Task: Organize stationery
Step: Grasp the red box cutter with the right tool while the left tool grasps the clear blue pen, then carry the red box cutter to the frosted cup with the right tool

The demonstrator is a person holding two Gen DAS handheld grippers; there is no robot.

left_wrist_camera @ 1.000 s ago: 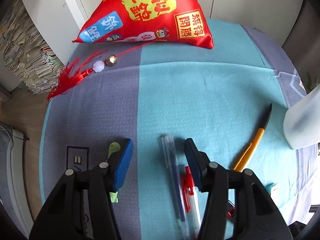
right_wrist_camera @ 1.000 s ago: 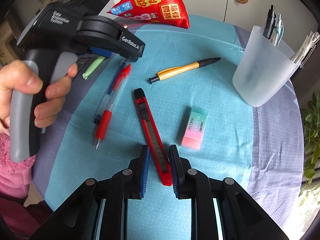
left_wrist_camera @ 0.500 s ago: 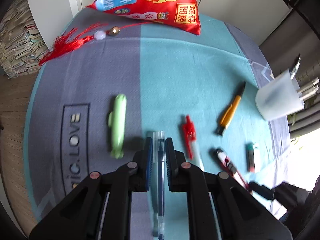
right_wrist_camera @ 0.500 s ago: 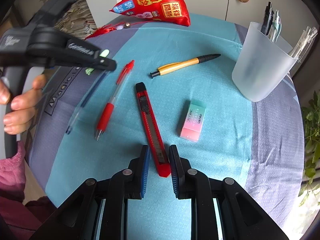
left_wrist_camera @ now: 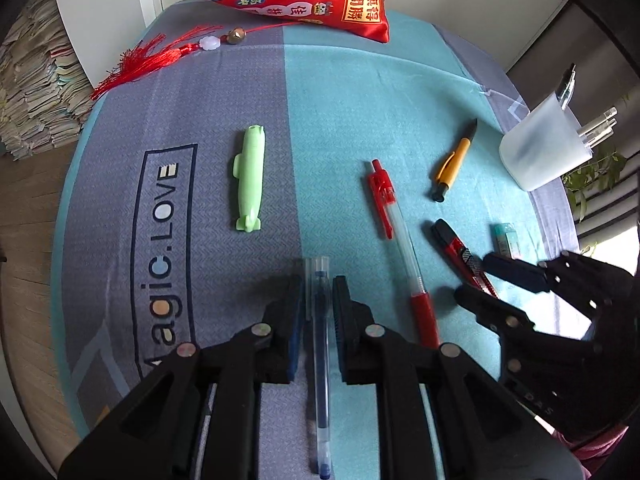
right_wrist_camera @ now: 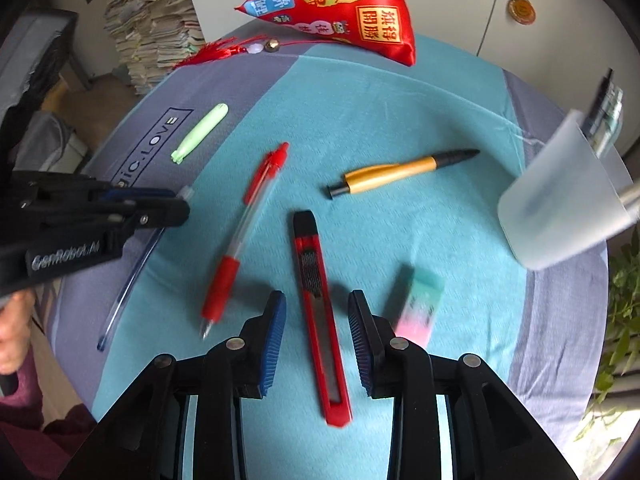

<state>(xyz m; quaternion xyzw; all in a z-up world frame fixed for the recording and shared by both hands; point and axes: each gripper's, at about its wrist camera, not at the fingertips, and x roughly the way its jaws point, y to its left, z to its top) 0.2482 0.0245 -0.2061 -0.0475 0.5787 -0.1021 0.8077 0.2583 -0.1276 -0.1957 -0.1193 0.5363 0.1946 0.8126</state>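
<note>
Left wrist view: my left tongs (left_wrist_camera: 317,312) are pointing steeply down over the table (left_wrist_camera: 360,92), with the clear blue pen (left_wrist_camera: 320,344) running lengthwise between the jaws. The jaws are nearly closed but easing open, and a thin gap is showing on each side of the barrel, so I am not counting this as a firm hold. The green pen (left_wrist_camera: 250,180), red pen (left_wrist_camera: 400,236) and orange pen (left_wrist_camera: 454,164) are lying apart on the cloth; the frosted cup (left_wrist_camera: 540,152), already holding pens, is standing well off at the far right.

Right wrist view: my right tongs (right_wrist_camera: 317,336) are opening, jaws standing clear on both sides of the red box cutter (right_wrist_camera: 318,300), which is lying flat between them and not gripped. The eraser (right_wrist_camera: 418,304) is lying just beside the right jaw; it is blurred.

Judgement: I am mid-pickup on both sides. To do it well, I should be centring each jaw pair on the middle of its item, closing squarely across the narrow width, confirming the pads are pressing before lifting, and keeping the cutter clear of the eraser on the way to the cup.
</note>
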